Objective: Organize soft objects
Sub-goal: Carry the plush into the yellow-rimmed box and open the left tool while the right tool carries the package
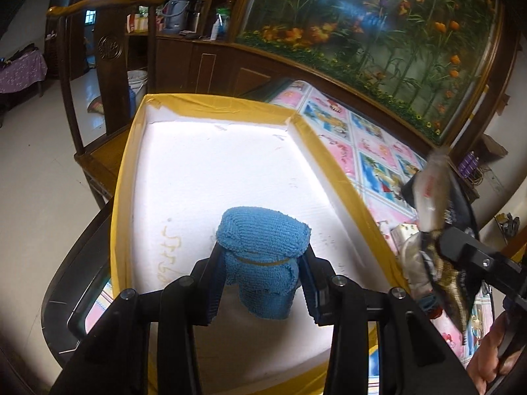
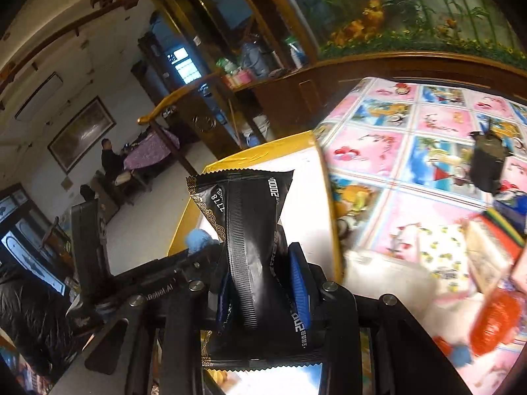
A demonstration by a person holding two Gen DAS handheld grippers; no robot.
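Fingers (image 1: 210, 283) of the left gripper (image 1: 262, 283) clamp a rolled blue towel (image 1: 263, 256) above the white, yellow-taped box (image 1: 210, 105), which is bare inside. Right of the box, the right gripper (image 2: 263, 293) pinches a black sachet (image 2: 247, 230); packets (image 2: 494, 316) litter the table (image 2: 395, 164) beyond.

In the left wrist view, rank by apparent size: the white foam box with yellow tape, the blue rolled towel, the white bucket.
1. White foam box with yellow-taped rim, largest.
2. Blue rolled towel; it is nearest the camera, which enlarges it.
3. White bucket, far and partly hidden, so unsure.
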